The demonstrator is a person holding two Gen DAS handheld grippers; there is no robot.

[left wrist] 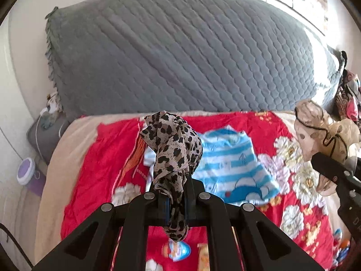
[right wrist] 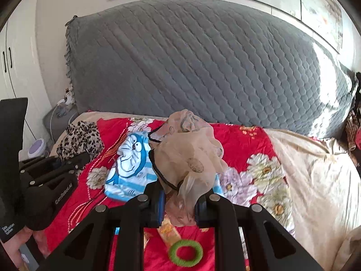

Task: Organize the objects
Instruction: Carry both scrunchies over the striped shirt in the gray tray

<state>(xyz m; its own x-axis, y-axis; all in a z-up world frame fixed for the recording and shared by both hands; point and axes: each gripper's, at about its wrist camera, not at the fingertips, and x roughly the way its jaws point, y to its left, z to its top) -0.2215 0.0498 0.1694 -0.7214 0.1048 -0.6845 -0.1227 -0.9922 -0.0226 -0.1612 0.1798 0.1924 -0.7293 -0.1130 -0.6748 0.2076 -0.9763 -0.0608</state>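
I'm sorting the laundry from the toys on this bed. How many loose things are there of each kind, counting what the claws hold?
Scarves: 2, the leopard-print scarf in the left claw and the beige sheer scarf in the right claw
Shirts: 1, the blue striped shirt
Rings: 1, the green ring
Toy eggs: 1, the blue egg toy
Total: 5

Both tools up over the bed [left wrist: 74, 203]. My left tool [left wrist: 173, 194] grips a scarf [left wrist: 173, 149]; my right tool [right wrist: 178, 203], to its right, grips a sheer cloth [right wrist: 189, 153]. A child's shirt [left wrist: 234, 164] lies on the quilt [left wrist: 97, 169] between them. Headboard [left wrist: 180, 52] stands behind; a ring [right wrist: 186, 253] lies nearest me.
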